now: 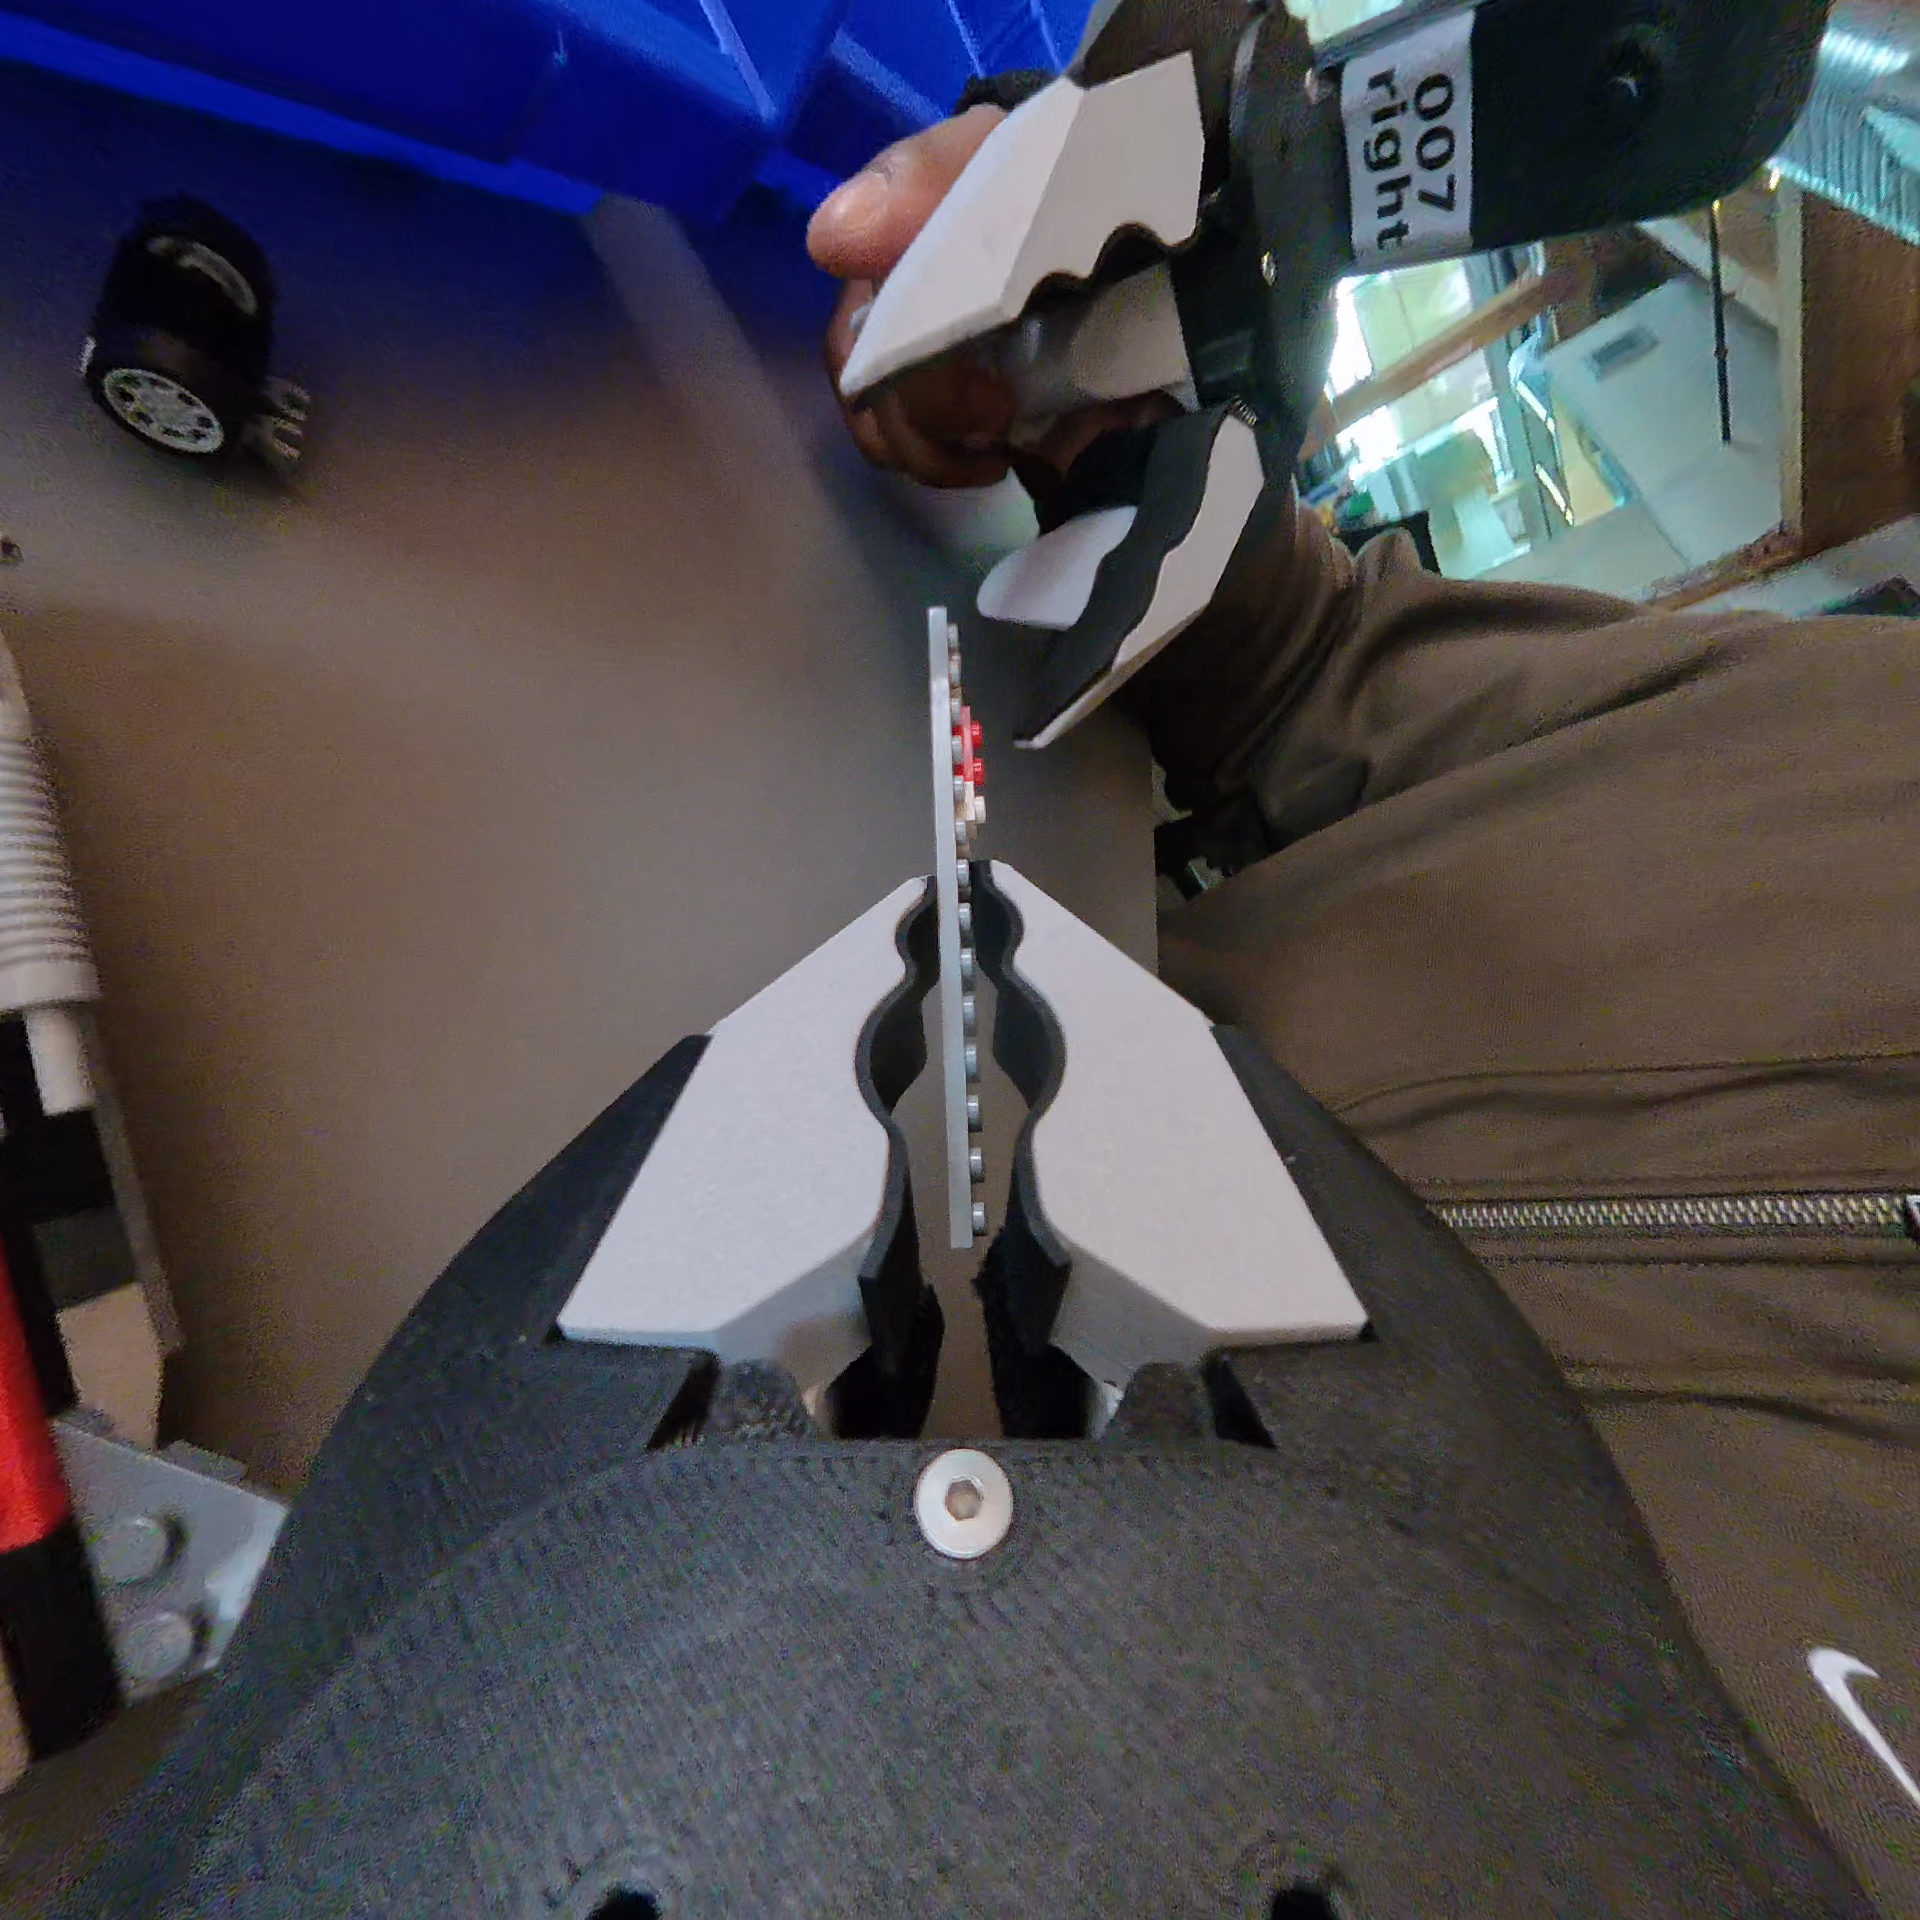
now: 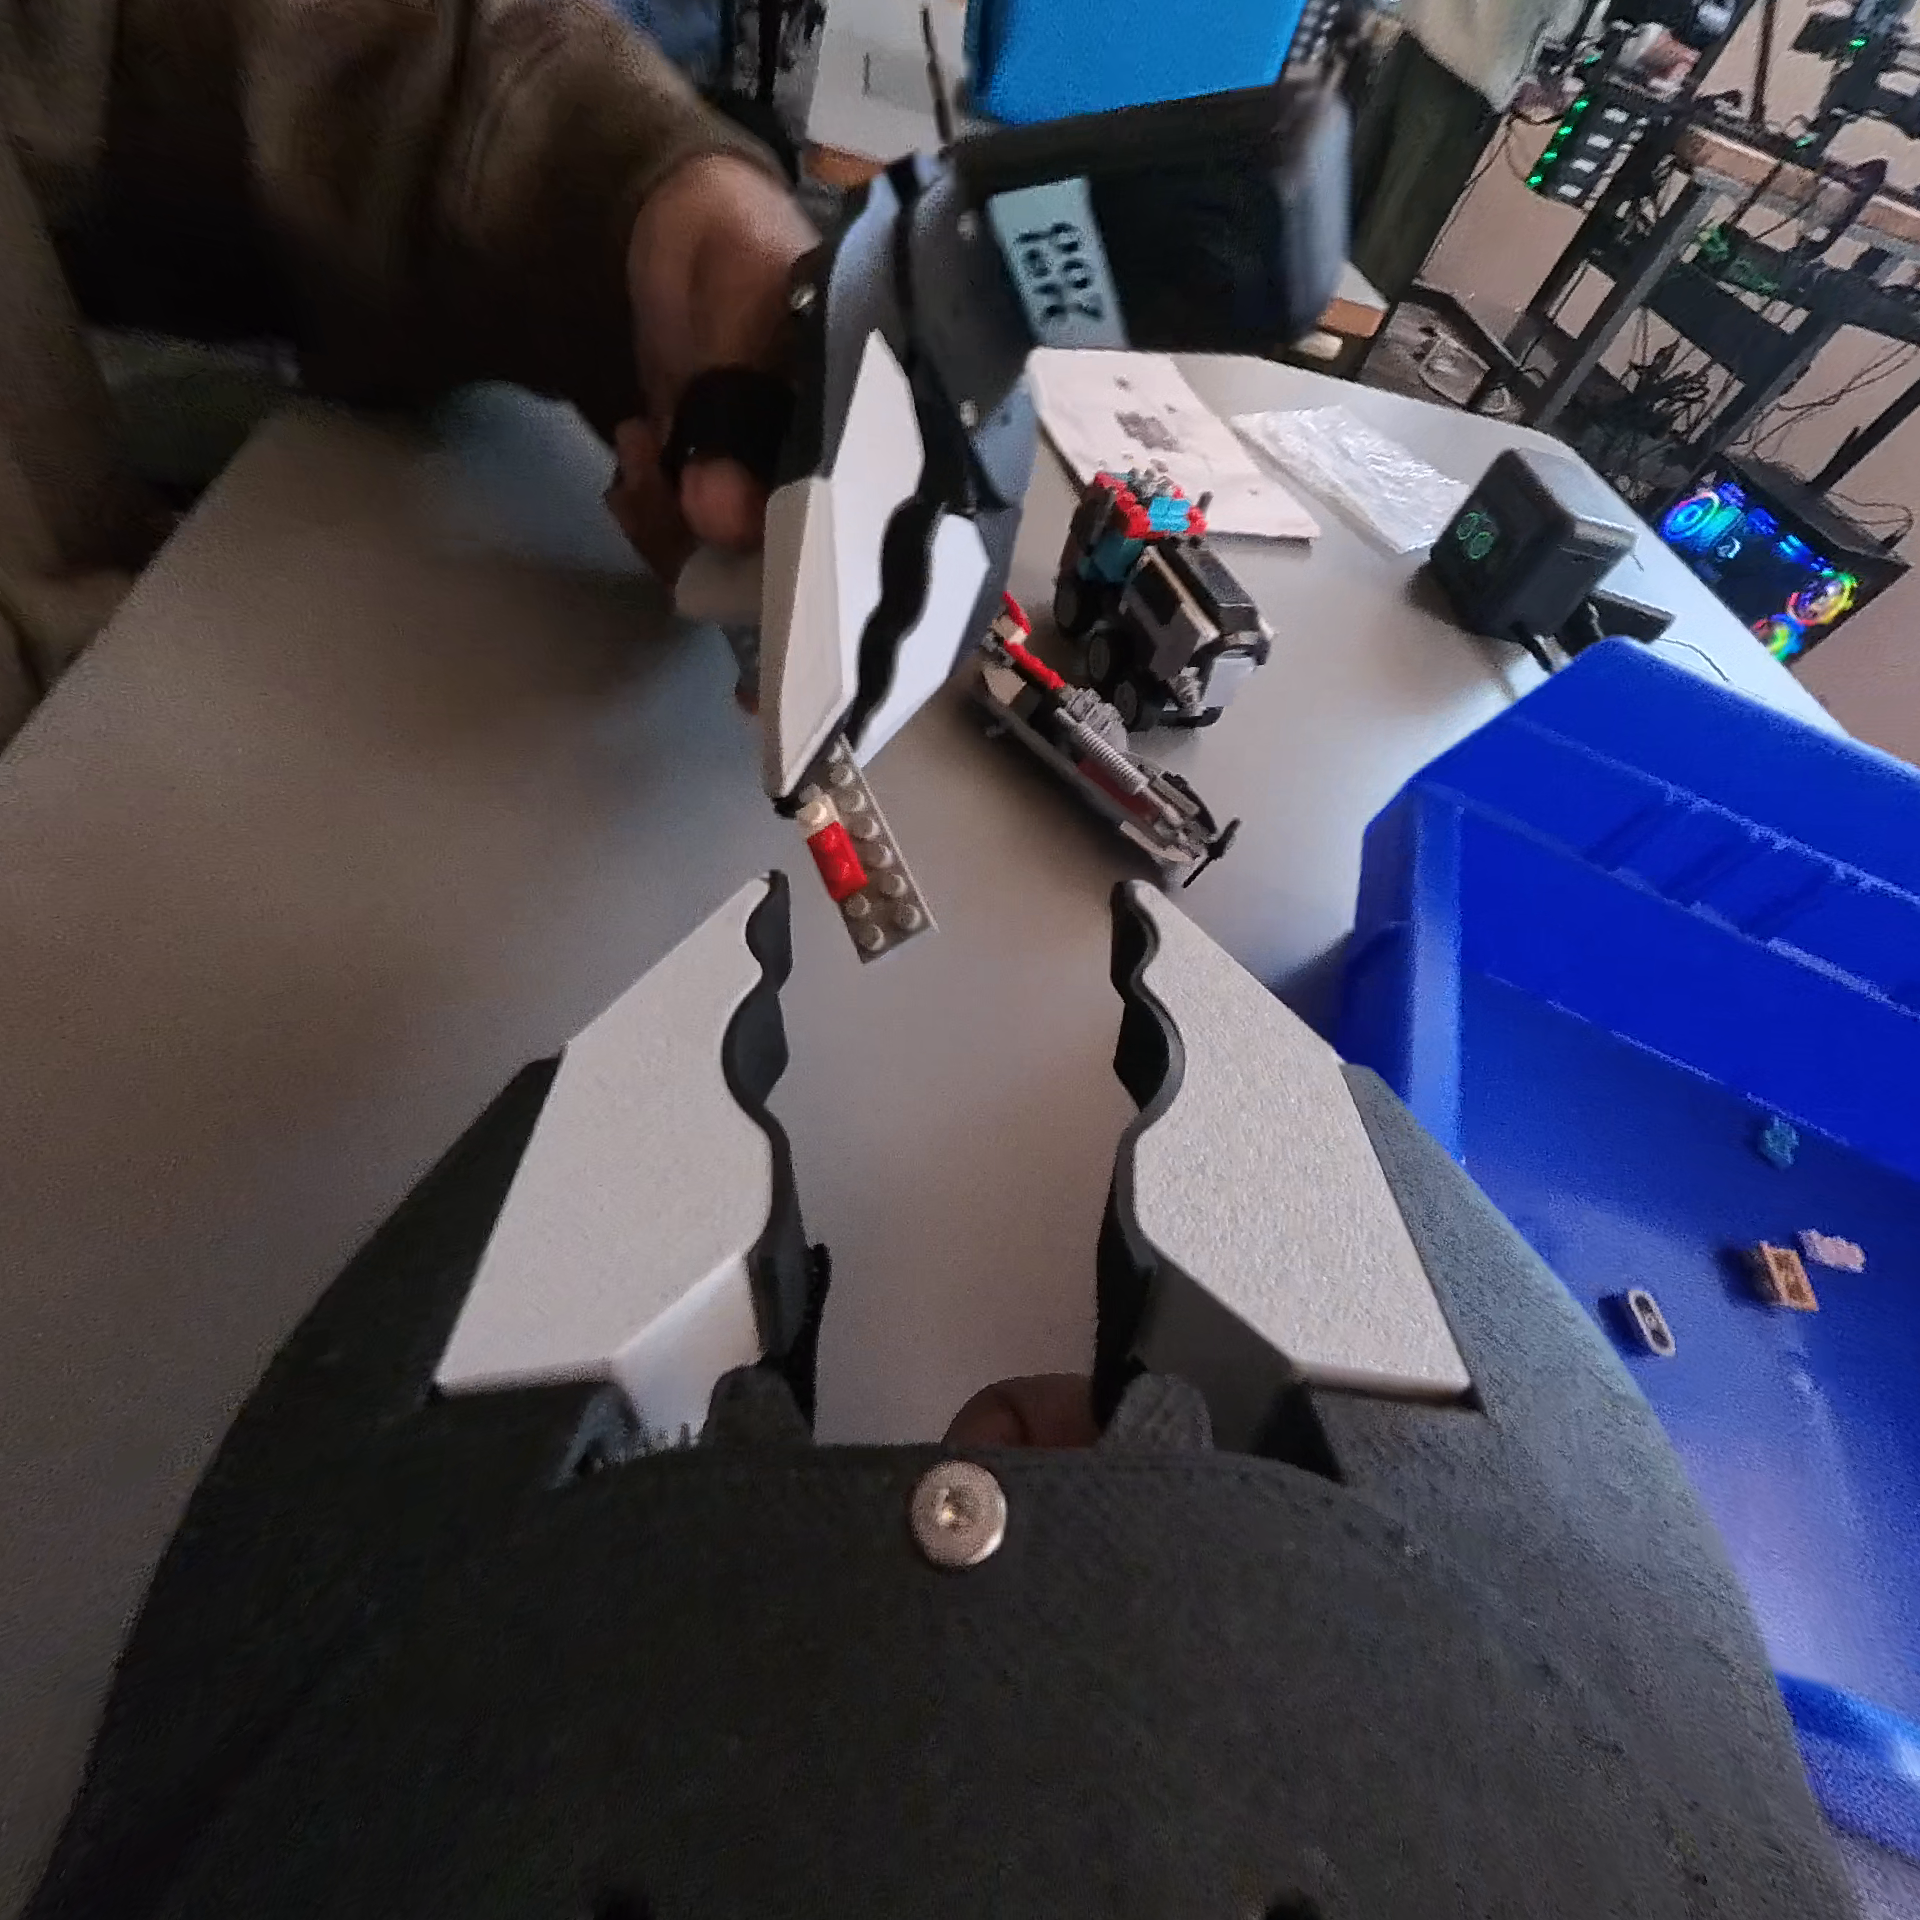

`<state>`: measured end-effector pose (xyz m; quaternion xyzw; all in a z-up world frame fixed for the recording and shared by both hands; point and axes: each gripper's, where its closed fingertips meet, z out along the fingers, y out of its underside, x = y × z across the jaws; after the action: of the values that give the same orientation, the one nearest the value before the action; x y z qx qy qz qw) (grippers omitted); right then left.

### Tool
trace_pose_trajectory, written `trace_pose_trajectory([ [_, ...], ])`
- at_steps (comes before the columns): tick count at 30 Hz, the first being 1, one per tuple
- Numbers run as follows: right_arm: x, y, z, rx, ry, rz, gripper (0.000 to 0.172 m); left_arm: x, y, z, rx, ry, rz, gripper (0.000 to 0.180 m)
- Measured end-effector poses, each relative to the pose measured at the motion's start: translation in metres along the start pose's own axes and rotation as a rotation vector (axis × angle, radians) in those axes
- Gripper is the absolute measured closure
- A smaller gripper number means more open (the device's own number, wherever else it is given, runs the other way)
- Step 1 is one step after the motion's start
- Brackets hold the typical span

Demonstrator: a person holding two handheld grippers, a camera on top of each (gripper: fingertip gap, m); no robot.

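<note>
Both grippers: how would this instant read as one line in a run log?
left gripper: shut on grey studded plate with red brick | right gripper: open, empty, near plate | blue bin beside

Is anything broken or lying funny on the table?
Yes. Beside the built toy truck, a long grey brick assembly lies flat on the table, apart from it. A loose wheel pair sits alone near the blue bin. Nothing looks spilled.

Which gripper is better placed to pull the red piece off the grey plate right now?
Right. The left gripper is clamped on the grey plate, so it is occupied. The right gripper is open, holds nothing, and sits close to the red piece.
</note>
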<state>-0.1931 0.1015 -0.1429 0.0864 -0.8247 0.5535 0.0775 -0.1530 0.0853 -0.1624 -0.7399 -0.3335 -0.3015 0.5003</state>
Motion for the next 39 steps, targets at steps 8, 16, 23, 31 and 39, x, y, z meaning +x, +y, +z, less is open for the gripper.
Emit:
trace_pose_trajectory([
  [8, -0.007, -0.004, 0.004, -0.024, -0.044, -0.132, 0.113, 0.002, -0.007, -0.005, -0.056, 0.028, 0.023, 0.174],
  [16, -0.014, 0.000, 0.019, -0.071, -0.047, -0.229, 0.134, 0.004, -0.007, -0.005, -0.019, 0.059, 0.006, 0.174],
  [23, -0.001, -0.001, 0.018, -0.057, 0.053, -0.196, 0.155, 0.010, -0.025, -0.014, 0.141, 0.144, -0.036, 0.172],
  [31, 0.013, -0.002, 0.016, -0.027, 0.177, -0.109, 0.155, 0.005, -0.044, -0.024, 0.339, 0.172, -0.103, 0.171],
  [39, 0.016, -0.007, 0.018, -0.011, 0.249, -0.135, 0.155, 0.001, -0.059, -0.028, 0.481, 0.114, -0.094, 0.173],
])
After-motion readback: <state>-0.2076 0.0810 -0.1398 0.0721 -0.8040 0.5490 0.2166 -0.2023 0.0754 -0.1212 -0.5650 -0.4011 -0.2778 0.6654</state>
